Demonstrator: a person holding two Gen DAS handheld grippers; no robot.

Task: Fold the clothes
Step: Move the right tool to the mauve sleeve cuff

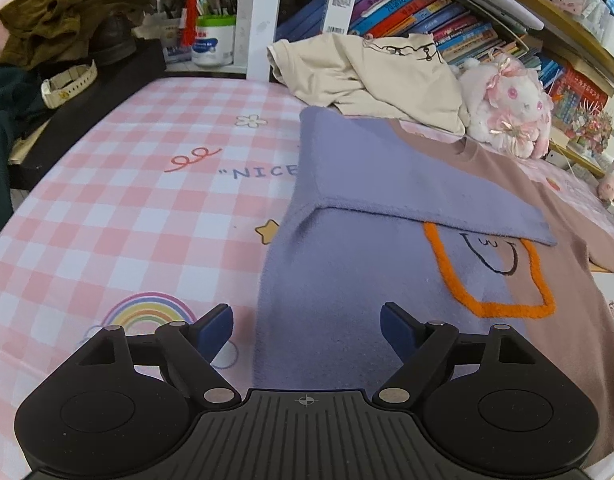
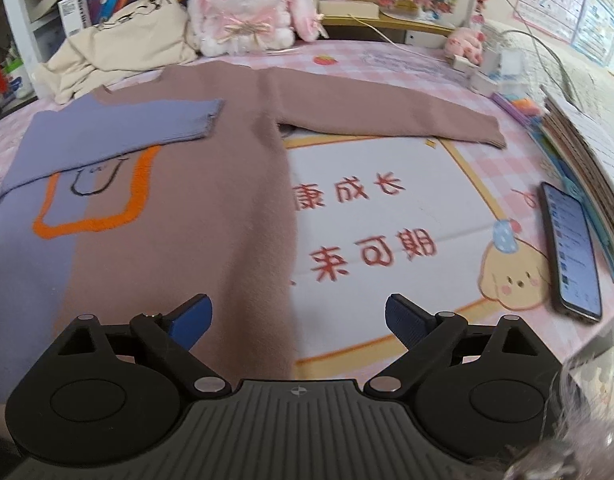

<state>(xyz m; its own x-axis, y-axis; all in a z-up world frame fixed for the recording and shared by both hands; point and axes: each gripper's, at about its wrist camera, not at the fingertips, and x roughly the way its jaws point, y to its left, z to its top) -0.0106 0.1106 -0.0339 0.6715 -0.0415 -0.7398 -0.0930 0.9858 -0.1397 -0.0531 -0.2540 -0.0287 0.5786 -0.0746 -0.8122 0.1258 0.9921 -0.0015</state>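
A half purple, half mauve sweater [image 2: 179, 208] with an orange-outlined face patch [image 2: 95, 196] lies flat on the pink checked table cover. Its purple sleeve [image 2: 123, 128] is folded across the chest; it also shows in the left wrist view [image 1: 407, 184]. The mauve sleeve [image 2: 387, 112] lies stretched out to the right. My left gripper [image 1: 307, 328] is open and empty just above the sweater's purple hem [image 1: 327, 320]. My right gripper [image 2: 299, 320] is open and empty above the sweater's mauve lower edge.
A cream garment [image 1: 367, 76] and a plush bunny [image 2: 243, 4] lie at the back beside bookshelves. A phone [image 2: 571, 248] and a stack of books [image 2: 583, 152] lie at the right. Dark clothes and a watch [image 1: 67, 84] sit at the left.
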